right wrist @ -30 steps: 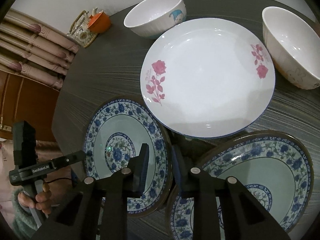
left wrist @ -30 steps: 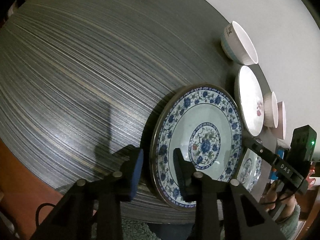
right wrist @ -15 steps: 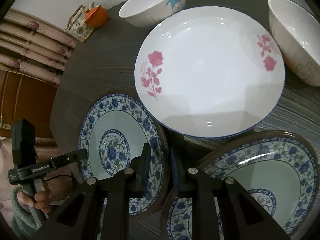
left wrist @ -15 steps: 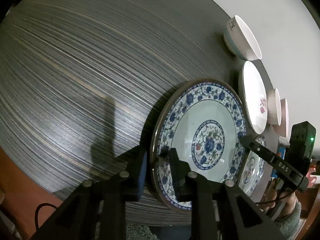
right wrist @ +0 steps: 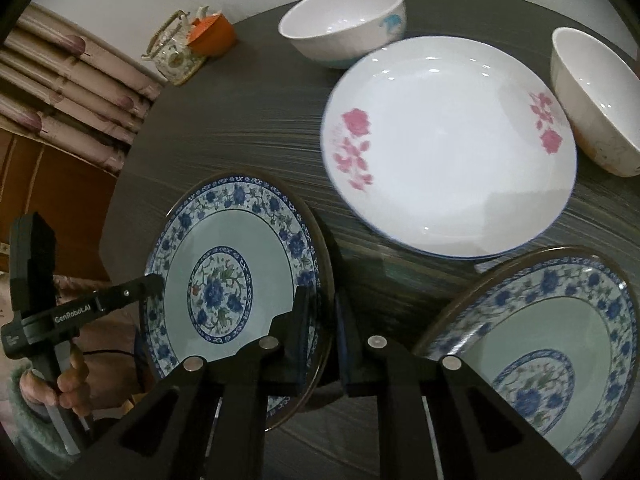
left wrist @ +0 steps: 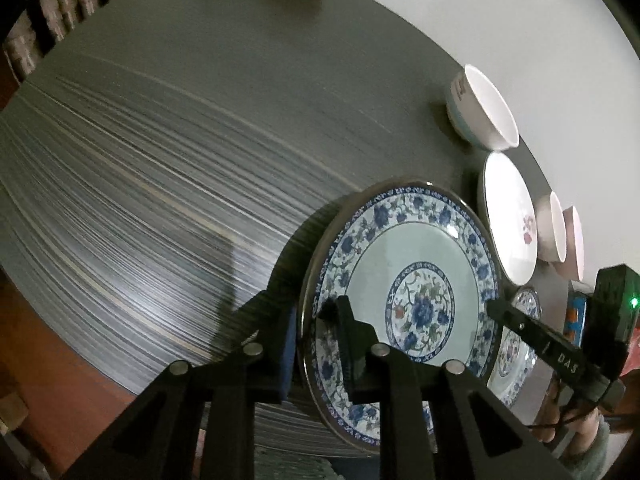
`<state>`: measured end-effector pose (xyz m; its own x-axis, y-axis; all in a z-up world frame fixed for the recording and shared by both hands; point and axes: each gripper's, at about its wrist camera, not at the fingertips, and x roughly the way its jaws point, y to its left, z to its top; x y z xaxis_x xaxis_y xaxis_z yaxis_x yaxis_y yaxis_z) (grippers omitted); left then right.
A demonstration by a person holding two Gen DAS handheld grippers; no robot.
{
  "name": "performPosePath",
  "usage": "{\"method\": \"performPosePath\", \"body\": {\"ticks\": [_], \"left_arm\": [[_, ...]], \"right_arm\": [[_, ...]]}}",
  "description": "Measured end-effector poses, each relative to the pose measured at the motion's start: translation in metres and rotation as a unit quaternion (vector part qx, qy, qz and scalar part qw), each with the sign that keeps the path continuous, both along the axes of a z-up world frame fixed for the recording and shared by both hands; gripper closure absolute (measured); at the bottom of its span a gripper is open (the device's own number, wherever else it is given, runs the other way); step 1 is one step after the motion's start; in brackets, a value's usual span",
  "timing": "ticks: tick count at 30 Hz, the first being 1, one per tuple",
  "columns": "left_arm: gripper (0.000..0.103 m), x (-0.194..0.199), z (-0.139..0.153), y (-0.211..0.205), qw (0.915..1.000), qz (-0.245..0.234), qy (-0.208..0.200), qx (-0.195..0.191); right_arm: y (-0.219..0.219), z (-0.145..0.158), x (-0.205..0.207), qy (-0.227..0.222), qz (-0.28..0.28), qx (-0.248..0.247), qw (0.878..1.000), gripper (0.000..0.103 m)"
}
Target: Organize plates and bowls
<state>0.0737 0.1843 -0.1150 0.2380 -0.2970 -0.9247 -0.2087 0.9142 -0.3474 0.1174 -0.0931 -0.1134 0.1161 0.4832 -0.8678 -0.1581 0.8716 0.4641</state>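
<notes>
Left wrist view: left gripper (left wrist: 316, 336) & right gripper (right wrist: 320, 336) each pinch opposite rims of blue-floral porcelain plate (left wrist: 400, 284), tilted above dark round table (left wrist: 160, 160). Step: lift. Next, prob.: stack onto matching plate (right wrist: 560, 340).

Your left tool (left wrist: 314, 334) was gaping around the rim of the blue floral plate (left wrist: 404, 280) 1 second ago; now it's pinched down on that edge. Same story with your right tool (right wrist: 322, 330), which has closed from the opposite side of the same plate. The plate itself has come up off the bench (left wrist: 160, 160) and tilted, with its shadow now spread out underneath. Both cameras have shifted too, so the orange cup (right wrist: 212, 34) at the far edge has slid into the left view.
</notes>
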Motion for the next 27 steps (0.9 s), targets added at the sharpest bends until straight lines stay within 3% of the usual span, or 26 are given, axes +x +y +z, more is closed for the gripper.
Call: {"method": "performPosePath", "body": {"ticks": [8, 20, 27], "left_arm": [[0.084, 0.014, 0.009, 0.018, 0.9988, 0.0, -0.03, 0.04], [0.084, 0.035, -0.01, 0.026, 0.998, -0.003, -0.045, 0.046], [0.083, 0.036, -0.02, 0.03, 0.9981, 0.004, -0.04, 0.047]], "right_arm": [[0.026, -0.001, -0.014, -0.015, -0.023, 0.004, 1.0, 0.09], [0.039, -0.012, -0.02, -0.035, -0.075, -0.009, 0.997, 0.089], [0.043, -0.019, -0.02, -0.028, -0.073, -0.012, 0.997, 0.088]]}}
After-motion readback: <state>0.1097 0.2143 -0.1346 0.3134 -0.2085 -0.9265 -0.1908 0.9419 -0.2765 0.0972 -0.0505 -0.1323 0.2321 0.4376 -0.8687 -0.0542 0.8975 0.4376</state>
